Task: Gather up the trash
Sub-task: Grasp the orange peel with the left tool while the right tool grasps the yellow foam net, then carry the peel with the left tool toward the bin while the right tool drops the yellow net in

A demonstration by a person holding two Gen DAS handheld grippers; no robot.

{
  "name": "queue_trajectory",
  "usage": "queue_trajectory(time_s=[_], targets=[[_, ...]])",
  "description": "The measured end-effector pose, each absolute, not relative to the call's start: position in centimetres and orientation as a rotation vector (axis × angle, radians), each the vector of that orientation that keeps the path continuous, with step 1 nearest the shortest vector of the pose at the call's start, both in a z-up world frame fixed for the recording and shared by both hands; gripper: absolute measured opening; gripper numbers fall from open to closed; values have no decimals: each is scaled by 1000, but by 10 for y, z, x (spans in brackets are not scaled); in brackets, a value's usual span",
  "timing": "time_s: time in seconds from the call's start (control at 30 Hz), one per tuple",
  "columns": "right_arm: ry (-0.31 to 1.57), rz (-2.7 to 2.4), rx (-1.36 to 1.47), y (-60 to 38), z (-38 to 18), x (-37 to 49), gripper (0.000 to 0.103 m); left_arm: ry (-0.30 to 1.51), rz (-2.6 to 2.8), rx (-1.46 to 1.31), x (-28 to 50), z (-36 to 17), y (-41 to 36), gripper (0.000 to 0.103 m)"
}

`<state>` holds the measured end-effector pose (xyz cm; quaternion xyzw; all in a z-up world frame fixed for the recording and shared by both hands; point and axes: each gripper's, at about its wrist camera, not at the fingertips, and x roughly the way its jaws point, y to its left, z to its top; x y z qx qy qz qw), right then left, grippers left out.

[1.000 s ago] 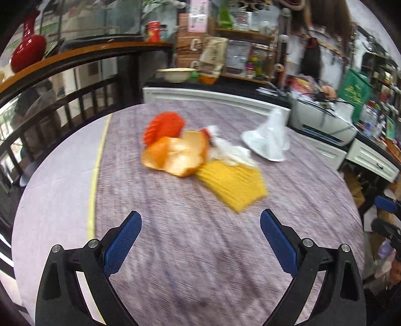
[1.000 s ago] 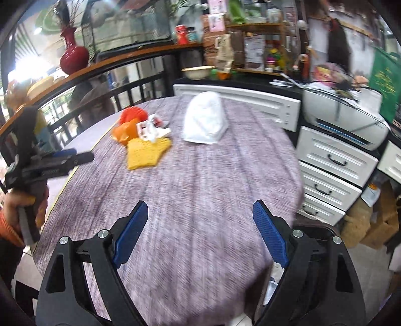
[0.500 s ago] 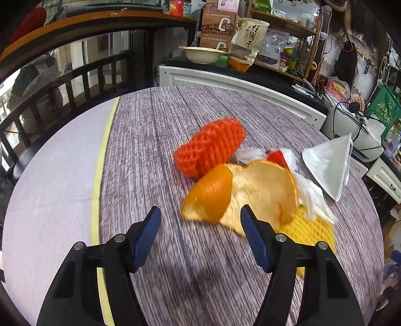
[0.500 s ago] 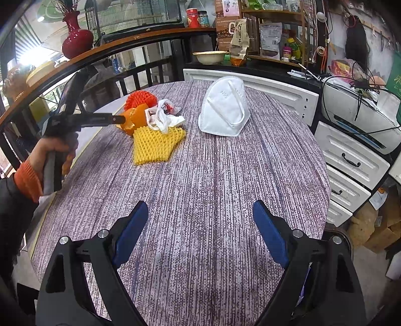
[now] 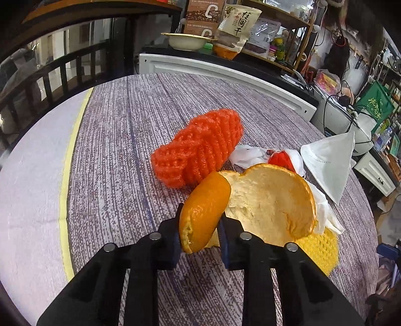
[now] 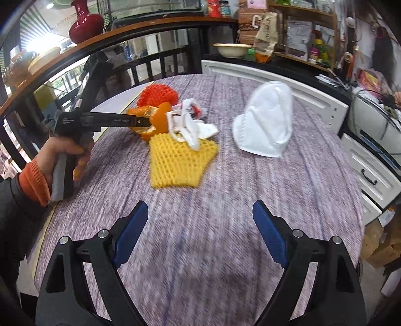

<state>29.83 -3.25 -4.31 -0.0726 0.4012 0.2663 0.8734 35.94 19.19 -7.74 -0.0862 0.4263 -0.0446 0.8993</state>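
Note:
My left gripper (image 5: 200,223) is shut on one flap of an orange peel (image 5: 265,200) lying on the round table (image 5: 120,155); it also shows in the right wrist view (image 6: 147,123), pinching the peel (image 6: 160,116). Touching the peel are a red foam net (image 5: 200,148), a crumpled white wrapper (image 5: 250,154) and a yellow foam net (image 5: 318,247). A white face mask (image 5: 328,160) lies to the right. My right gripper (image 6: 199,228) is open and empty, above the table short of the yellow net (image 6: 179,161) and the mask (image 6: 268,125).
A black railing with a wooden top (image 6: 120,37) curves behind the table, with a red vase (image 6: 85,22) on it. White drawers (image 6: 371,173) and a cluttered counter with a bowl (image 5: 188,40) stand beyond the far and right table edges.
My left gripper moved forward to the trash pile and shut on the orange peel. My right gripper moved a little closer to the pile and stayed open.

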Motion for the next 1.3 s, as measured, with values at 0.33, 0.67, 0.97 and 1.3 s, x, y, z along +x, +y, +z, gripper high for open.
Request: queue_trajectory(time_s=[0.33,0.67,0.97,1.3], targets=[[922,546,-297,33,-73,341,68,815,-71,-183,316,-60,198,13],[923,582,-238,19,-70,328,17,790,-80,-187,274,-56,199,12],[862,606,-212,-15,-51,279,17,798,-142,-200,237,-59,184,12],[821,575,-178,-60,-42,242,17,748,-156,-199,206,-50,161,10]])
